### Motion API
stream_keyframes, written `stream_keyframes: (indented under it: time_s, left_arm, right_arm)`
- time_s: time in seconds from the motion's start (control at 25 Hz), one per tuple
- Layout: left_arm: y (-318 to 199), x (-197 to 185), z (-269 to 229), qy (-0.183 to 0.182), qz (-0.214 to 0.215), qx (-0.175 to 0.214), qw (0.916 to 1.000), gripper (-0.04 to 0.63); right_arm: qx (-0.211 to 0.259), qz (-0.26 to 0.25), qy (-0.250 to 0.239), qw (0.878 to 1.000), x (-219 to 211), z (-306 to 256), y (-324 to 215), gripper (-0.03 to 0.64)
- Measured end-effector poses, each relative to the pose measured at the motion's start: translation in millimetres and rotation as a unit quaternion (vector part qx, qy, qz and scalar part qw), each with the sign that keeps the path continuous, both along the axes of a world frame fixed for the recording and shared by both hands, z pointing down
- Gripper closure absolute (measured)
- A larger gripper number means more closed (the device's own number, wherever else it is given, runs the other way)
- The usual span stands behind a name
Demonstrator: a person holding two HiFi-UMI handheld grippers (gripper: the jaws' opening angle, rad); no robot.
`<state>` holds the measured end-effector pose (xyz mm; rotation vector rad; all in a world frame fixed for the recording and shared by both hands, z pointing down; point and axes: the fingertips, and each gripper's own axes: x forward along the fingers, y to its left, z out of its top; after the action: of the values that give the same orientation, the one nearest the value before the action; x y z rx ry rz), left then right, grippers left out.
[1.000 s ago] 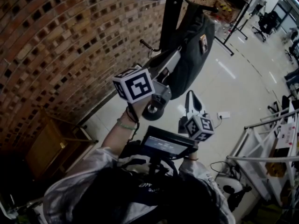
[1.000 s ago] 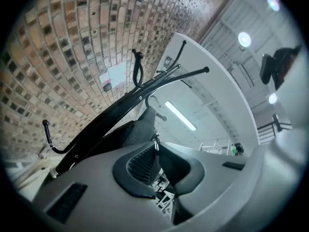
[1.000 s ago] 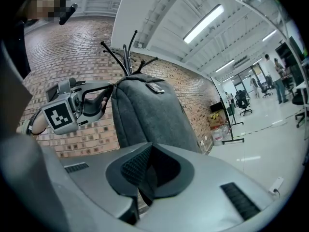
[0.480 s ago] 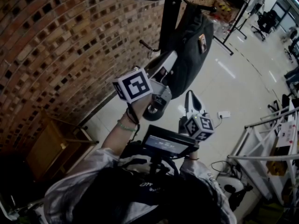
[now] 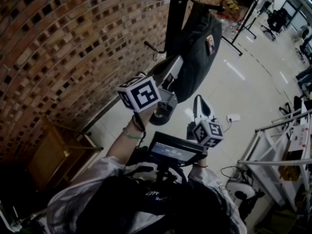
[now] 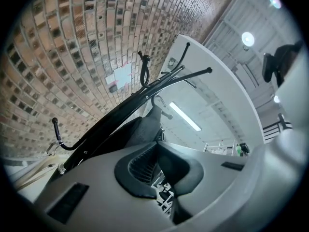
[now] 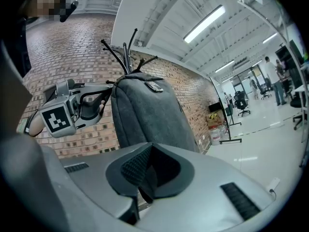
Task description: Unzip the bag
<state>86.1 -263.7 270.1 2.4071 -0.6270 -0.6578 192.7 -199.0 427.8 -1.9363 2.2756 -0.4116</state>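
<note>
Nearest to the person, the right gripper (image 5: 198, 99) is hanging low with its jaws pinched together on nothing, aiming up at the bag (image 5: 200, 48). The left gripper (image 5: 178, 59) is raised higher, its tip sitting right at the bag's left edge. Its jaws are also looking closed, and I'm not seeing any fabric or a pull caught between them.

The bag is a dark grey backpack hanging from the coat rack (image 5: 173, 13), against the brick wall (image 5: 73, 43), well clear of the floor (image 5: 234, 82).

I'm guessing it's soft and light, so it's going to swing and fold the moment anything tugs on it. One gripper should probably be pinching the cloth near the top edge to hold it taut while the other is taking the zipper pull. There's a small shiny bit (image 7: 155, 86) at the top edge that might be the pull, but I can't tell for sure.
</note>
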Motion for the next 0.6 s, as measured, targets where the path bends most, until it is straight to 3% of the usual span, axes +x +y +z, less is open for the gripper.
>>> stream_keyframes:
  time_s: [0.6]
  left_arm:
    - [6.0, -5.5, 21.9, -0.019, -0.004, -0.004, 0.9998, 0.578]
  right_arm:
    - [-0.005, 0.003, 0.002, 1.000, -0.6, 6.4, 0.4, 0.626]
